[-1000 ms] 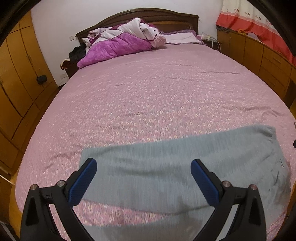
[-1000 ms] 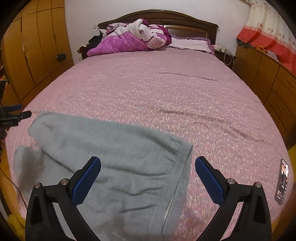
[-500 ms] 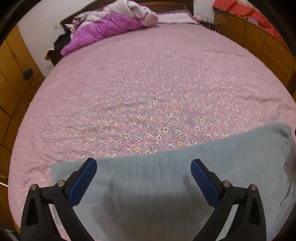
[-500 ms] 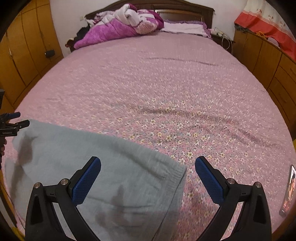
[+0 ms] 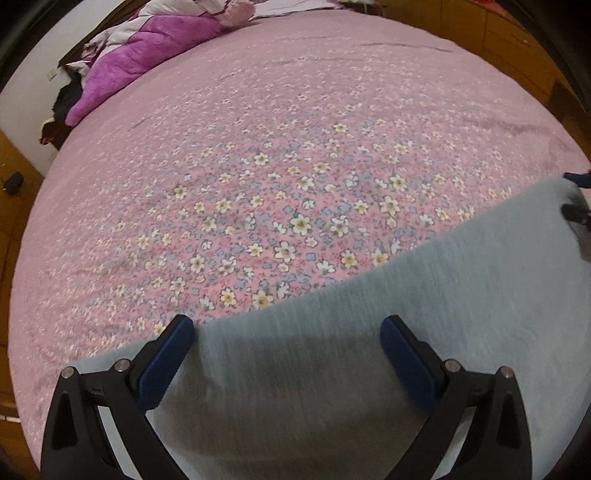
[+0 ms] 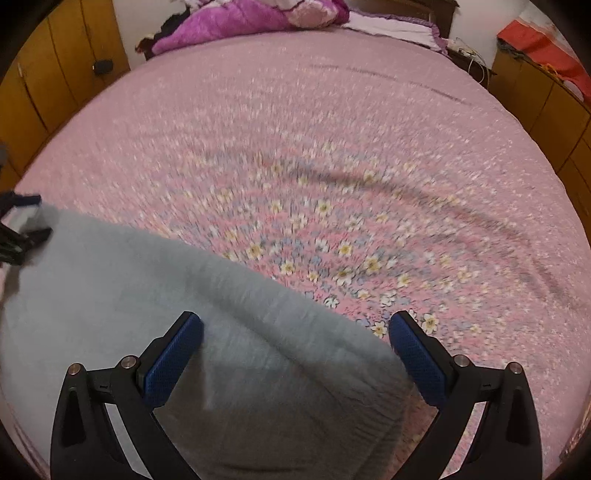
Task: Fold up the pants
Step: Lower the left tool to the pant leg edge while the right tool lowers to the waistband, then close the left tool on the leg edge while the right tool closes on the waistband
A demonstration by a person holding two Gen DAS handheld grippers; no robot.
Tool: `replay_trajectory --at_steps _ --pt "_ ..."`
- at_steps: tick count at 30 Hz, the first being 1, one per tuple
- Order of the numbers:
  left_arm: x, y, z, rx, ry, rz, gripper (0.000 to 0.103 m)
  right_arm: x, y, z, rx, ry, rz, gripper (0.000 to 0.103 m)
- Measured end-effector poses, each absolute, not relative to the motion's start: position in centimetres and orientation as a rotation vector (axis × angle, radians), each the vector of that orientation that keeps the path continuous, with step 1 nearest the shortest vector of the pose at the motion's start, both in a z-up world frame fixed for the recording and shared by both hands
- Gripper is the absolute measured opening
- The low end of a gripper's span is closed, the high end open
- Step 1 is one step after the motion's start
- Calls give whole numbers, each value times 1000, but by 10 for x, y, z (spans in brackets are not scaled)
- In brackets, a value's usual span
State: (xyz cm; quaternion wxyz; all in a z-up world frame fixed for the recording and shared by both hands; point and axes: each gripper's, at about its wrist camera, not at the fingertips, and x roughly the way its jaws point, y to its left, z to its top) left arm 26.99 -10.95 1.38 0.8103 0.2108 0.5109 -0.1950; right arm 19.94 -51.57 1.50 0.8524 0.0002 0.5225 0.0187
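Observation:
Grey pants [image 5: 369, 350] lie flat across the near part of the pink flowered bedspread [image 5: 277, 166]. My left gripper [image 5: 288, 365] is open, its blue pads low over the pants' far edge near one end. In the right wrist view the pants [image 6: 147, 295] run from the left edge to a hemmed end near the middle. My right gripper [image 6: 295, 362] is open, straddling that end of the pants. Each gripper's tip shows at the other view's side edge [image 5: 576, 206] [image 6: 22, 229].
A purple and white quilt [image 5: 155, 44] and a pillow [image 6: 391, 26] lie at the head of the bed. Wooden wardrobes [image 6: 55, 85] stand on the left, wooden cabinets [image 6: 546, 96] on the right.
Both grippers have dropped lower and moved forward over the pants; the pants now fill more of each view. Both stay open.

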Motion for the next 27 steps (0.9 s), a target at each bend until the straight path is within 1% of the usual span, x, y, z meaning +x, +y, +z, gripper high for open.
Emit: replay_trajectory --at_steps 4,8,15,17,18,19,20,21,22,23,24,25,27 --pt "279 -97 5 356 1132 -472 103 197 -518 8 19 1050 42 100" --pt "276 -94 1 362 1101 -484 103 193 -515 4 11 991 31 100" --pt "269 -96 3 398 1079 -486 102 193 -515 4 21 982 38 100" --pt "265 -98 5 398 1071 -486 96 193 -516 5 22 985 39 100" --pt "262 -100 10 398 1069 -494 88 193 -516 6 22 989 39 98" --pt "256 -102 14 406 1058 -502 79 193 -515 8 25 994 41 94" --pt "251 -104 16 417 1047 -508 74 194 -516 10 27 994 48 90" --pt "246 -108 18 428 1037 -523 58 192 -515 13 26 991 58 76" --pt "239 -109 20 438 1030 -529 45 191 -515 16 32 989 70 53" --pt "234 -111 22 455 1021 -523 37 189 -514 19 48 989 90 40" --pt "230 -114 24 465 1016 -524 19 188 -513 22 69 994 108 18" --pt "227 -116 26 475 1010 -508 10 187 -511 24 76 998 119 5" --pt "225 -115 30 470 1007 -482 6 186 -505 30 47 993 126 0"
